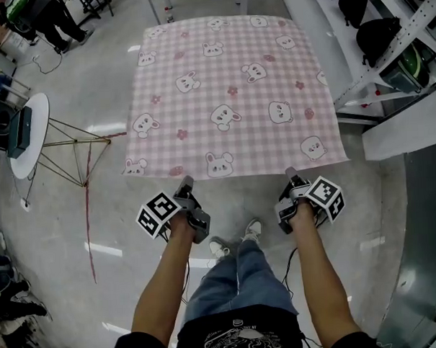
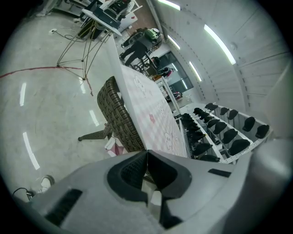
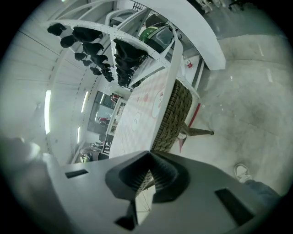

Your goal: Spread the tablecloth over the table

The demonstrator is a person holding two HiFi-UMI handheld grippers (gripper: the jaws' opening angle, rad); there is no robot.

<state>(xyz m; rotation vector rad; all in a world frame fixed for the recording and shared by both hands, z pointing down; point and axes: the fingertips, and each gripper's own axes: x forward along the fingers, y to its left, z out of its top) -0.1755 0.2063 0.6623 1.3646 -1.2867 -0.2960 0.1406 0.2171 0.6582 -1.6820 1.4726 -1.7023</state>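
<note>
The pink checked tablecloth [image 1: 229, 90] with bunny prints lies flat over the table and covers its top. My left gripper [image 1: 186, 182] and right gripper [image 1: 290, 172] point at its near edge, their tips just short of the hem, left and right of the middle. Both are shut, tips together, with no cloth visible between the pads. In the left gripper view the shut jaws [image 2: 146, 151] face the cloth [image 2: 155, 109] and the table's wicker side [image 2: 116, 114]. The right gripper view shows its shut jaws [image 3: 149, 153] below the cloth [image 3: 142, 105] and wicker side [image 3: 171, 119].
A wire-legged stand with a round white top [image 1: 29, 135] is on the left, beside a red line on the floor [image 1: 89, 197]. White shelving with black bags [image 1: 370, 26] and a white counter [image 1: 411, 132] run along the right. My shoes [image 1: 235, 239] stand below the table's near edge.
</note>
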